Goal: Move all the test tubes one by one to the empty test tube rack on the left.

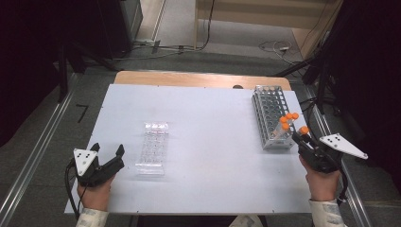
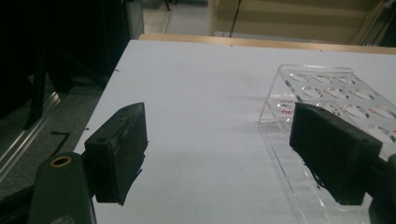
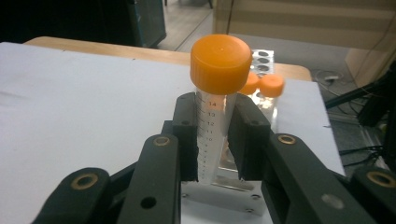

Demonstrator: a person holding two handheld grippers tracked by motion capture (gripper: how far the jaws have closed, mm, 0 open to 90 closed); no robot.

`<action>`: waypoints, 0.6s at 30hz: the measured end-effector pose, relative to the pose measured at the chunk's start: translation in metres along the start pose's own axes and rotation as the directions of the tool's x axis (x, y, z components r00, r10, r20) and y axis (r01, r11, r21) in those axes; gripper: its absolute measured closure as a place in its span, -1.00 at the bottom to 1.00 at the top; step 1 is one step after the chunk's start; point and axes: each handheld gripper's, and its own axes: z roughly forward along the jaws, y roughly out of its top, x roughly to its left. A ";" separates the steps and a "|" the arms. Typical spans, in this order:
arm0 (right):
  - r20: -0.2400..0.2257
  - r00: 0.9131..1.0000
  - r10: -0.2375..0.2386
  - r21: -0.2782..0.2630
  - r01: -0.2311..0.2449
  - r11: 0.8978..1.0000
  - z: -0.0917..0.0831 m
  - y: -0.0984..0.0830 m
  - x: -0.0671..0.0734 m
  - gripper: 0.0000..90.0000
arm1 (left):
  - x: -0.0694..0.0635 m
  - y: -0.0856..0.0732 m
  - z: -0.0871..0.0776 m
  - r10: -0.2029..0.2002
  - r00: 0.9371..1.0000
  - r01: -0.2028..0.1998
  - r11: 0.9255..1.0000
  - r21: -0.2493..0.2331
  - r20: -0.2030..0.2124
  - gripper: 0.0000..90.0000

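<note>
My right gripper [image 3: 214, 140] is shut on a clear tube with an orange cap [image 3: 220, 63], which it holds upright just in front of the grey tube rack [image 1: 271, 116]. In the high view the held tube's cap [image 1: 304, 129] sits at the rack's near right corner, by my right gripper [image 1: 302, 137]. Three more orange-capped tubes [image 1: 288, 119] stand in the rack's near end. My left gripper [image 1: 108, 150] rests open at the table's near left, with nothing between its jaws. A clear plastic well plate [image 1: 153, 147] lies just to its right. In the left gripper view that plate [image 2: 327, 88] lies partly behind the right jaw.
The white table top [image 1: 208, 123] has a wooden strip along its far edge. Metal rails run along the floor on both sides. Dark stands and cables stand around the table's far corners.
</note>
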 end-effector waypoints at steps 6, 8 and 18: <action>-0.051 0.998 -0.027 0.021 0.028 0.999 0.006 -0.001 0.018 0.59 | -0.006 0.006 -0.005 -0.004 0.999 0.005 1.000 -0.016 0.032 -0.57; -0.057 0.998 -0.031 0.024 0.032 0.999 0.007 -0.002 0.020 0.59 | -0.009 0.007 -0.006 0.006 0.999 -0.005 1.000 -0.011 0.040 -0.57; -0.122 0.990 -0.075 0.054 0.082 0.995 0.020 -0.006 0.046 0.59 | -0.018 0.014 -0.007 0.019 0.996 -0.018 1.000 -0.013 0.083 -0.57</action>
